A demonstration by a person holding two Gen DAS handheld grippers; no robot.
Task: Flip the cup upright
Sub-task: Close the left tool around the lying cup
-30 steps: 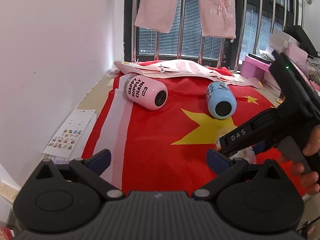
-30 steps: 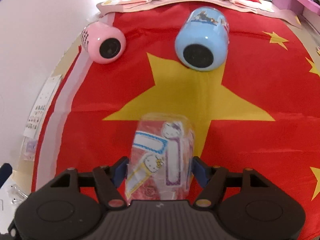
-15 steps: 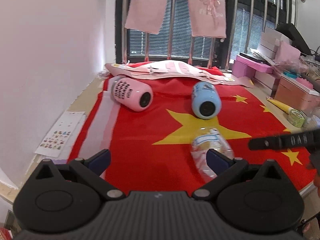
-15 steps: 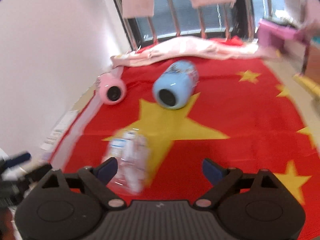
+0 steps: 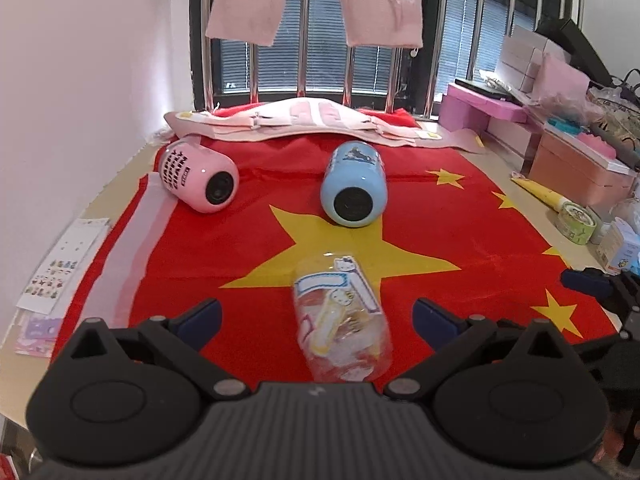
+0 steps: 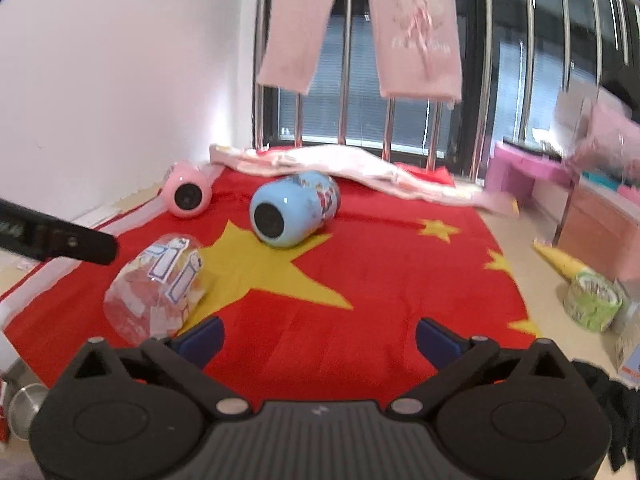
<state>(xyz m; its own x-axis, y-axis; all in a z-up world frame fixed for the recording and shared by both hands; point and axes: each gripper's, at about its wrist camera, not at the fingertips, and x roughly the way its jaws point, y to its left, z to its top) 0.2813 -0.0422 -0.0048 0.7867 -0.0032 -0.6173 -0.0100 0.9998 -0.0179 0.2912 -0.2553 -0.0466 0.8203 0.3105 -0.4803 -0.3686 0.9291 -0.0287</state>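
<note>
Three cups lie on their sides on a red flag cloth [image 5: 420, 216]. A clear plastic cup with cartoon stickers [image 5: 340, 316] lies nearest, between the fingers of my open left gripper [image 5: 316, 316]; in the right wrist view this cup [image 6: 158, 284] is at the left. A blue cup [image 5: 354, 190] [image 6: 294, 208] lies in the middle with its dark mouth facing me. A pink cup [image 5: 198, 180] [image 6: 186, 194] lies at the far left. My right gripper [image 6: 318, 340] is open and empty over bare cloth, right of the clear cup.
Folded pink cloth [image 5: 304, 118] lies along the far edge below a barred window. Sticker sheets [image 5: 60, 264] lie left of the flag. A tape roll [image 5: 578, 224], a yellow cone [image 5: 538, 194] and boxes [image 5: 576, 168] crowd the right side. A white wall stands left.
My right gripper let go of the clear cup, opened wide and drew back to the right. My left gripper swung right until the clear cup lies between its open fingers.
</note>
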